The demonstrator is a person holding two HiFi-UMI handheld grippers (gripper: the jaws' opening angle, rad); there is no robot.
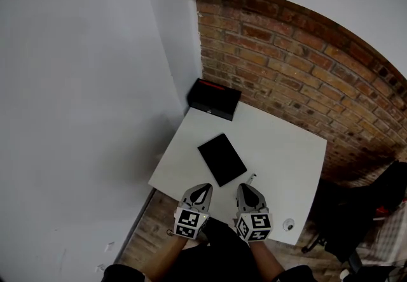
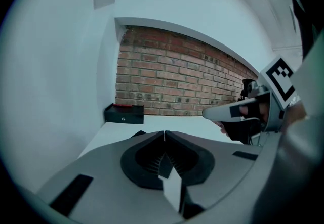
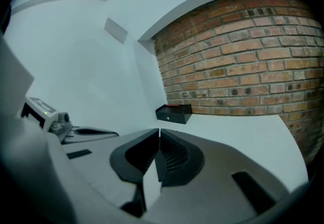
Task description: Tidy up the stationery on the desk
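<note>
A white desk [image 1: 280, 147] carries a flat black notebook [image 1: 221, 158] at its middle. A black box with a red top [image 1: 213, 99] sits at the far left corner; it also shows as the black box [image 2: 124, 113] and the black box [image 3: 173, 113] in the two gripper views. A small pen-like thing [image 1: 252, 179] lies just right of the notebook. Both grippers hang side by side over the desk's near edge. My left gripper [image 1: 204, 187] [image 2: 163, 132] is shut and holds nothing. My right gripper [image 1: 245, 187] [image 3: 158, 130] is shut and holds nothing too.
A small round object [image 1: 289, 225] lies at the desk's near right corner. A white wall runs along the left and a brick wall [image 1: 299, 70] behind the desk. A dark chair [image 1: 381, 198] stands to the right. Wooden floor [image 1: 149, 230] shows below left.
</note>
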